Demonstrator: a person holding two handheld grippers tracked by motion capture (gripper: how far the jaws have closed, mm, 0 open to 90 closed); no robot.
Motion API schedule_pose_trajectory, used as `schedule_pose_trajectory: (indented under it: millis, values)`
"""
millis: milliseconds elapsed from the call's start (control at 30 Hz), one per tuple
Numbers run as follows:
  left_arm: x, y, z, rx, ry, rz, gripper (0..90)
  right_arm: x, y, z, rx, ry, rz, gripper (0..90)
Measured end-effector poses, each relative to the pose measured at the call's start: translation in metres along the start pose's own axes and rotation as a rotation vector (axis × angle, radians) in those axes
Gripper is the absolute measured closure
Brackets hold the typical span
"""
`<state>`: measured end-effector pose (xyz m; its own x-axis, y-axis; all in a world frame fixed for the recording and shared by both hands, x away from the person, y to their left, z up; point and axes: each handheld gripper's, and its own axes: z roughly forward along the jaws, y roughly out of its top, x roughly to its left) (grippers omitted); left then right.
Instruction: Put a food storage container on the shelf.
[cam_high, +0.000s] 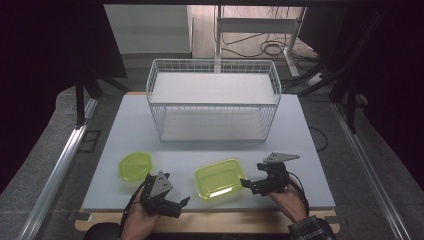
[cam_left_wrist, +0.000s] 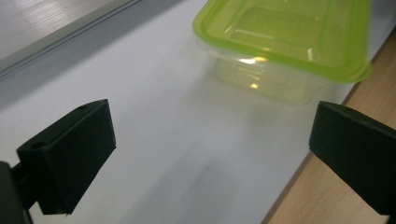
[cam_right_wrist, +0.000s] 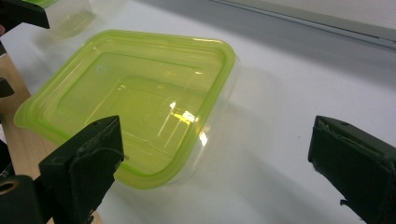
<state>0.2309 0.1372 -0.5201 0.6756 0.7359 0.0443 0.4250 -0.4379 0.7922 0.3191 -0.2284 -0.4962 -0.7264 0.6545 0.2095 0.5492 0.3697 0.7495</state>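
On a grey table (cam_high: 300, 145) in a dark room, a green box (cam_high: 219, 178) sits between 2 gaping grippers, left (cam_high: 181, 204) and right (cam_high: 245, 183), neither touching it.

Each hand carries a black claw of blocky moulded parts. The left claw (cam_high: 172, 204) has a grey three-cornered plate on top, with small dark screw holes, and a black cable trailing behind it along the forearm. The right claw (cam_high: 250, 183) bears a like grey plate above its body and a thin black cable looping behind. A dark plaid sleeve (cam_high: 311, 229) covers the forearm behind the right claw. Up close, the jaws are matt black wedge-shaped blocks with small round holes.
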Motion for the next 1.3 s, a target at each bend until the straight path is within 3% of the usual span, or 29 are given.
schedule_pose_trajectory:
  millis: [133, 233, 333, 700, 900, 1133, 1167, 1300]
  values:
    - [0.001, 0.000, 0.000, 0.001, 0.000, -0.005, 0.8, -0.002, 0.001, 0.002, 0.027, -0.010, 0.016, 3.4]
    - [0.000, 0.000, 0.001, 0.019, 0.023, 0.021, 1.3, -0.006, 0.004, 0.003, 0.043, -0.013, 0.066, 3.0]
    - [-0.002, -0.001, 0.002, 0.029, 0.049, 0.050, 1.3, -0.008, 0.006, 0.002, 0.053, -0.012, 0.083, 5.5]
    - [-0.001, -0.001, 0.002, 0.026, 0.057, 0.059, 1.6, -0.020, 0.021, 0.009, 0.062, 0.087, 0.174, 38.8]
    - [-0.001, 0.000, 0.001, 0.022, 0.046, 0.056, 1.6, -0.028, 0.026, 0.025, 0.097, 0.152, 0.249, 50.6]
    - [-0.001, 0.000, 0.001, 0.017, 0.040, 0.055, 1.6, -0.028, 0.027, 0.035, 0.140, 0.173, 0.296, 61.7]
    - [-0.001, 0.000, 0.001, 0.017, 0.039, 0.056, 1.6, -0.029, 0.028, 0.035, 0.148, 0.199, 0.332, 68.6]
    - [-0.001, 0.000, 0.001, 0.020, 0.038, 0.061, 1.6, -0.032, 0.028, 0.035, 0.153, 0.221, 0.377, 75.1]
